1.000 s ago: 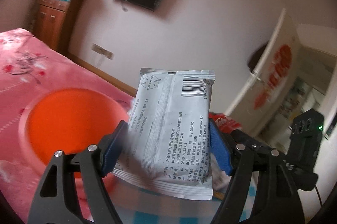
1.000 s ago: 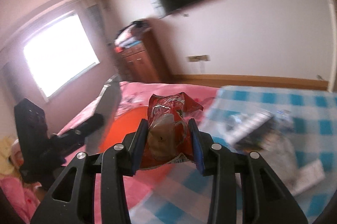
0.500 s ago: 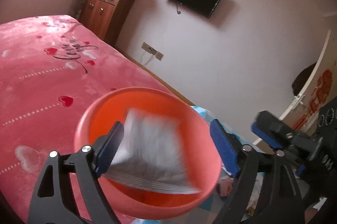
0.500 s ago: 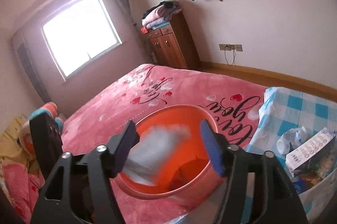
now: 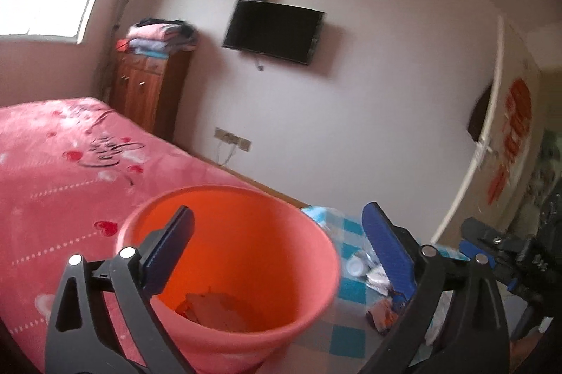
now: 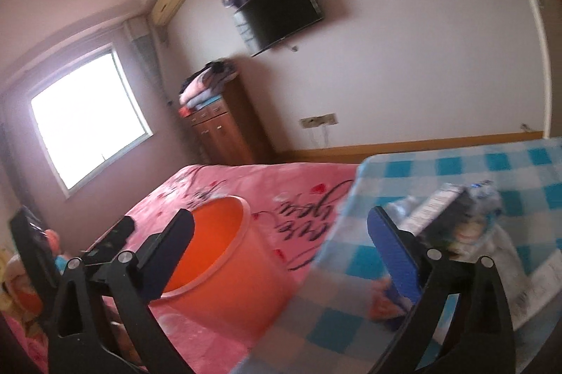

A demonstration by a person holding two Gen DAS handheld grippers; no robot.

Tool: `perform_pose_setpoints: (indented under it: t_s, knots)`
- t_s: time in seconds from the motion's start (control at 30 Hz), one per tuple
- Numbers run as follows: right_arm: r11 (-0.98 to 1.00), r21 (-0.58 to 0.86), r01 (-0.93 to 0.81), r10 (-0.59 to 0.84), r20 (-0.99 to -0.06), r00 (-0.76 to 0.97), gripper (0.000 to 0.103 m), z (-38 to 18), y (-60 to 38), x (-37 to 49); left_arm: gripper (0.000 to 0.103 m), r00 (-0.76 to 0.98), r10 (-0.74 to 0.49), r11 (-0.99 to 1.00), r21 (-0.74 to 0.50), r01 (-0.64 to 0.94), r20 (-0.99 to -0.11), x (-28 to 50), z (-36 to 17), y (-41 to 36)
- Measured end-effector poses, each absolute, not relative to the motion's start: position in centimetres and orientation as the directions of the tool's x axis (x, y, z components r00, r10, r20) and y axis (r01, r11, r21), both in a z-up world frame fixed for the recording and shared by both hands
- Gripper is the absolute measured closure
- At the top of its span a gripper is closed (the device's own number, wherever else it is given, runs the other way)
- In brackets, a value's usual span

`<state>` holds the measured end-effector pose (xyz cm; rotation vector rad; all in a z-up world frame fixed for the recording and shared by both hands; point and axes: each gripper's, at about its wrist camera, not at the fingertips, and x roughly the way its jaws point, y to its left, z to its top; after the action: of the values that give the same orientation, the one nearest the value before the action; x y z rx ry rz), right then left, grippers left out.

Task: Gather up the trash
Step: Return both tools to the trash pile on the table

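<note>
An orange bucket [image 5: 246, 254] stands on the pink bed, with dropped wrappers [image 5: 217, 307] lying at its bottom. My left gripper [image 5: 277, 247] is open and empty just above the bucket's mouth. My right gripper [image 6: 281, 247] is open and empty, to the right of the bucket [image 6: 224, 254], near the edge of a blue checked cloth [image 6: 491, 170]. More trash [image 6: 453, 216] lies on that cloth: a box, plastic bottles and wrappers. It also shows in the left wrist view [image 5: 372, 272].
The pink bedspread [image 5: 52, 163] spreads to the left. A wooden cabinet [image 5: 147, 93] with folded clothes stands by the far wall under a TV [image 5: 274, 31]. A window [image 6: 84, 121] is at left. The other gripper's body [image 6: 105, 240] sits left of the bucket.
Both grippers opened over the bucket; the white packet and the red wrapper fell in. The right gripper has since swung right toward the checked cloth.
</note>
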<state>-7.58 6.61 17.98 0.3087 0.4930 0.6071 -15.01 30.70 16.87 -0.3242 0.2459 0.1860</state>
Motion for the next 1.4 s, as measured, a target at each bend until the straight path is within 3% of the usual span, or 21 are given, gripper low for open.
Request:
perform_pose_setpoints:
  t_s: [0.1,0.23,0.6,1.03,1.4]
  knots:
    - [0.811,0.397,-0.43,0.566,-0.346,0.749,0.005,16.3,4.2,-8.3,0.006,0.952,0.126,0.952,-0.236,-0.196,-0.279,-15.1,16.6,28.1]
    - [0.839,0.37,-0.399,0.524,-0.349,0.777,0.005,14.8,1.8,-9.1,0.006,0.929,0.085,0.977,-0.154,-0.148,-0.36,-14.1,15.8,24.6]
    - [0.86,0.39,-0.328,0.461,-0.321,0.827,0.005,12.3,-4.9,-10.1,0.006,0.886,0.022,0.979,-0.17,-0.114,-0.464,-12.5,12.8,19.7]
    - [0.882,0.418,-0.217,0.4,-0.423,0.813,0.005,9.3,-11.4,-8.5,0.006,0.833,-0.001,0.999,-0.029,-0.017,-0.553,-10.0,11.0,13.0]
    - [0.842,0.539,-0.016,0.338,-0.503,0.796,0.005,7.6,-19.0,-6.4,0.006,0.76,-0.104,0.973,0.092,0.211,-0.642,-7.7,9.3,5.5]
